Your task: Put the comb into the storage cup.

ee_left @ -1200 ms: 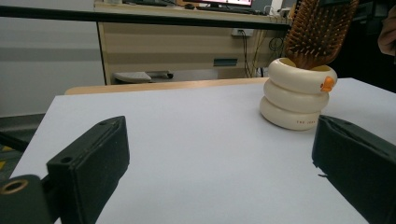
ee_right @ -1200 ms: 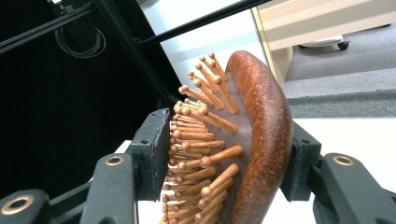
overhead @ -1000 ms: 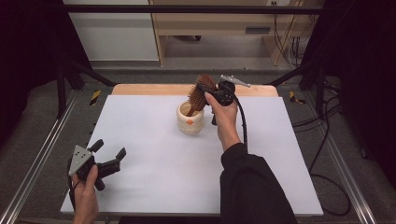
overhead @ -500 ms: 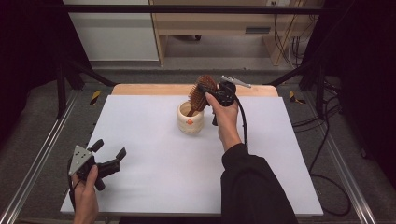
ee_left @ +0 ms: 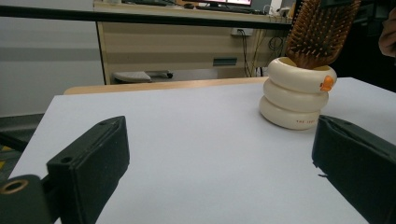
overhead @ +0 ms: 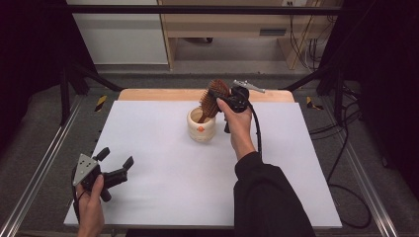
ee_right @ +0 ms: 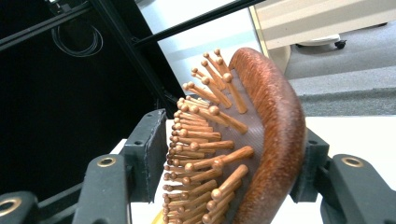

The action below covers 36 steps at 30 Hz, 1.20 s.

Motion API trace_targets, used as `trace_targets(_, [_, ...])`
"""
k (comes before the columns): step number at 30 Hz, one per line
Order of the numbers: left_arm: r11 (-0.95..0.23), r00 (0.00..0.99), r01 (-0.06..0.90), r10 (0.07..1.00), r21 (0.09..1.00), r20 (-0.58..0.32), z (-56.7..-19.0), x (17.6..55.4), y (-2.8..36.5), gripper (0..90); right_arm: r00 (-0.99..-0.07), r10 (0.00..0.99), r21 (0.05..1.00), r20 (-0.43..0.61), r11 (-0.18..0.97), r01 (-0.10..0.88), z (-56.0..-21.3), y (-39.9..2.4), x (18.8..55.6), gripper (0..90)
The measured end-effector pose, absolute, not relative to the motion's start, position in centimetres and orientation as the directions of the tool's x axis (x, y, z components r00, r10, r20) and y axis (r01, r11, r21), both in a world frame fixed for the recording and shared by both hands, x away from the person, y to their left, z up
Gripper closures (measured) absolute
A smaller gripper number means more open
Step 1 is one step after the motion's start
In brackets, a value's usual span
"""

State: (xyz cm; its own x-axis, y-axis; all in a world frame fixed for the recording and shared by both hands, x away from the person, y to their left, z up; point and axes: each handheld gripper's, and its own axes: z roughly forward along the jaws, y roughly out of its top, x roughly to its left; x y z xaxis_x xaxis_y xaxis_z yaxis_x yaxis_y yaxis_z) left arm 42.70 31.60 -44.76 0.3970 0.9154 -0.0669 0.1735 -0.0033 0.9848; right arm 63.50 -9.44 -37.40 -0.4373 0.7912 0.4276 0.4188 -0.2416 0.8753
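Here the right tool (overhead: 221, 95), just loosening, straddles the hairbrush (overhead: 213, 98), handle hidden in the cup (overhead: 201, 129).

The white table (overhead: 163, 163) is evenly lit from above; faint shadows are cast, dark surroundings are underexposed, and near jaws are blurred.

This looks like a lab or recording room set up inside an office. The white surface (overhead: 163, 163) stands within a frame of black struts (overhead: 64, 84) and metal rails (overhead: 34, 177), with dark curtaining at both sides. Cables (overhead: 341, 148) trail over the grey carpeted floor (overhead: 276, 66). Behind it stand a pale wooden desk (ee_left: 187, 42) with a monitor's lower edge (ee_left: 229, 2) on top and a white cabinet (overhead: 118, 34).
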Motion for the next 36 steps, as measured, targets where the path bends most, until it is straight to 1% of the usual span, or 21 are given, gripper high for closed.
trace_targets(16, [-0.004,0.397,0.175,0.916,0.985,-0.067,-44.77,42.71,31.63,4.1,-0.441,0.789,0.871,0.428,-0.23,0.434,-37.56,-9.06,63.57,33.1])
trace_targets(36, [-0.002,0.396,0.176,0.916,0.984,-0.069,-44.76,42.7,31.67,4.1,-0.436,0.793,0.87,0.425,-0.225,0.439,-37.54,-9.13,63.59,28.1])
